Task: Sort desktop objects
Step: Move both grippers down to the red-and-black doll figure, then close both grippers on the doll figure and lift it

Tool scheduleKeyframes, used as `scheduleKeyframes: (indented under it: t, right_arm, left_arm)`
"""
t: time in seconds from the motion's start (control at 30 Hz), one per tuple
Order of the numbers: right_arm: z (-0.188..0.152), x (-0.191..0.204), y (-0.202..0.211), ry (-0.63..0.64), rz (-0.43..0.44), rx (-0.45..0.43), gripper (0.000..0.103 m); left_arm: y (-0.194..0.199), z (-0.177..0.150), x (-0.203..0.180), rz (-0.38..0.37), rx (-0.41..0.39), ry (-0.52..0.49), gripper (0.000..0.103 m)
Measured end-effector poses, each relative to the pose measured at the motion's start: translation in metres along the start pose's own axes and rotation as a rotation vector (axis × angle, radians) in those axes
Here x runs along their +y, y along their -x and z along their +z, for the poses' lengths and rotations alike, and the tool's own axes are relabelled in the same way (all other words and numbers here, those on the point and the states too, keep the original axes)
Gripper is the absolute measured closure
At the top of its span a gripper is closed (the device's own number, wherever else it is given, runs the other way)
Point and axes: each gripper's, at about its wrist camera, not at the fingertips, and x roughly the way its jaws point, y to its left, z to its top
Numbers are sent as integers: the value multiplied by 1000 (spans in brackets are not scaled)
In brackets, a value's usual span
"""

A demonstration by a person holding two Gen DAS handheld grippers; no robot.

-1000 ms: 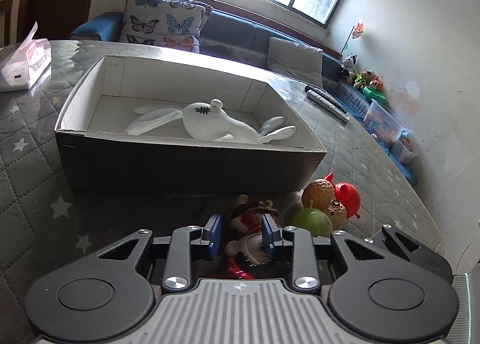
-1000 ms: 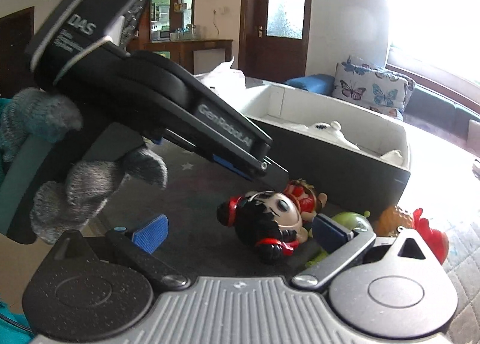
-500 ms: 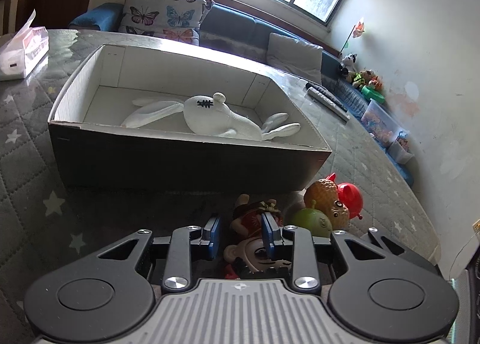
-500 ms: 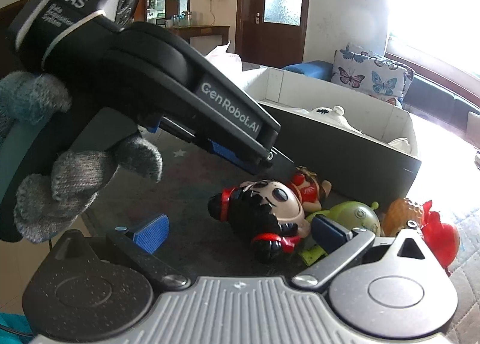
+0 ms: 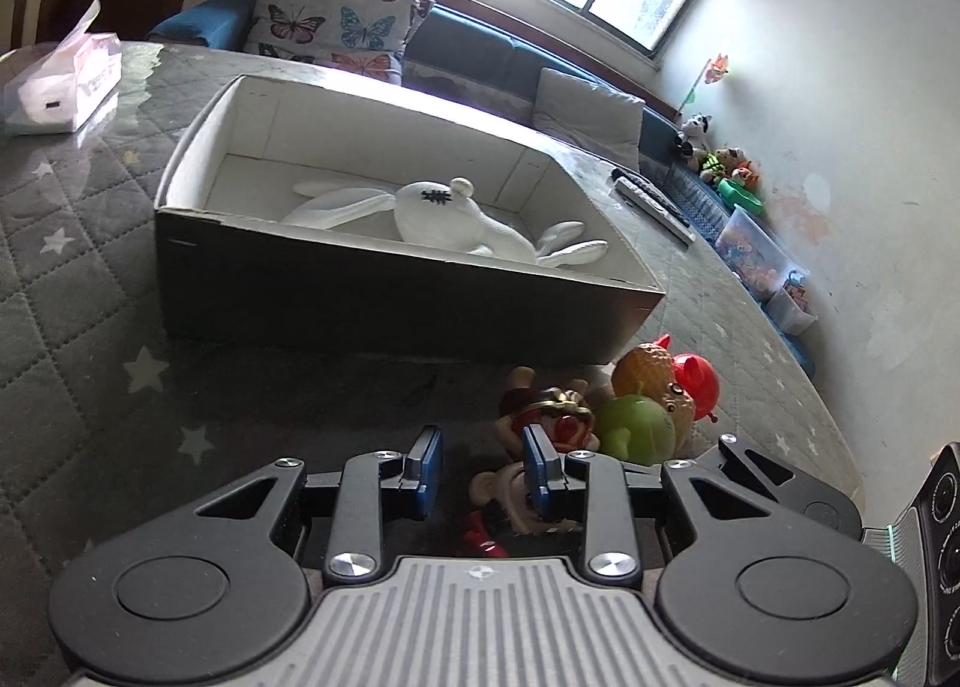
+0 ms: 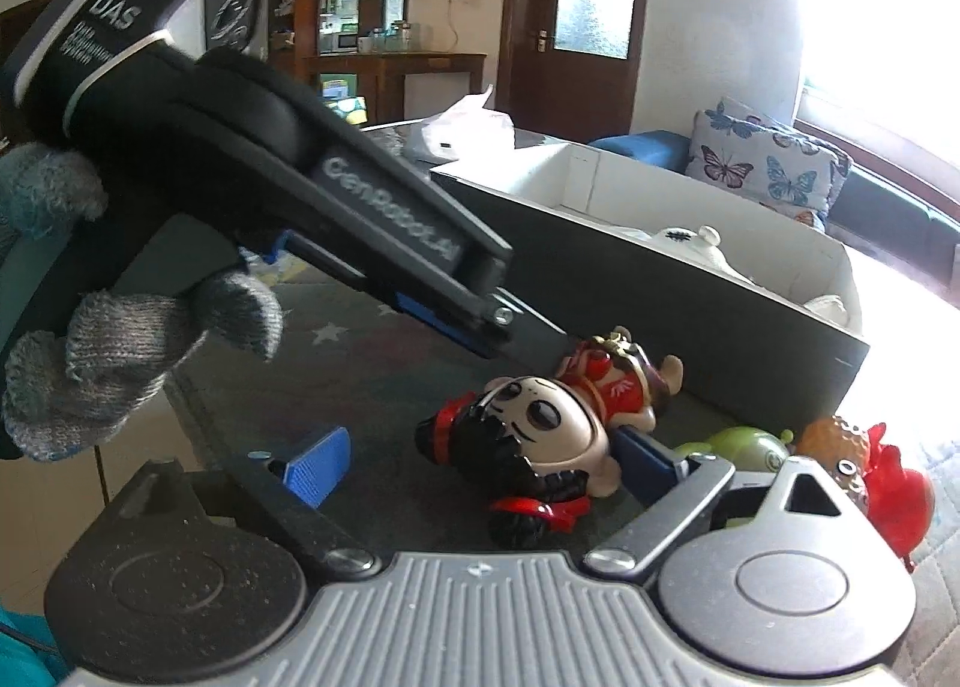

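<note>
Doll [image 6: 534, 447] between closing right claw [image 6: 480, 465]

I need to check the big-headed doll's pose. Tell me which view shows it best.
The right wrist view: the doll lies in full sight, face up, between the right gripper's closing jaws. In the left wrist view the doll is mostly hidden behind the left gripper.

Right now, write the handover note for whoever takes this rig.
Left gripper: jaws part open, nothing held, above the big-headed doll.
Right gripper: jaws closing around that doll's head, one pad not yet touching.
Done: white rabbit lies in the box.
Left: the doll, green toy, orange toy and red toy, all on the table before the box.
</note>
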Motion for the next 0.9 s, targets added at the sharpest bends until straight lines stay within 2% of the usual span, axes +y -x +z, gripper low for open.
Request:
scheduleKeyframes:
  t: [0.13,0.3,0.47,0.67,0.83,0.9]
  right_arm:
    - [1,-9,-4,-41,-5,10,17]
    - [2,-15,-5,-60,-3,5,22]
    - [2,-18,-7,-64,-8,6,24]
    - [1,-21,-11,-69,-10,15,27]
    - [-2,-28,-17,-111,1,41,39]
    - [-3,-31,-20,-127,12,42,40]
  left_arm:
    - [0,3,4,-23,1,39,71]
    - [2,4,0,-76,-18,25,71]
    - [-5,2,0,-97,13,32,66]
    - [-6,-2,8,-122,6,97,63]
    - [-8,-3,22,-150,9,183,60]
    - [-9,-3,28,-165,11,215,60]
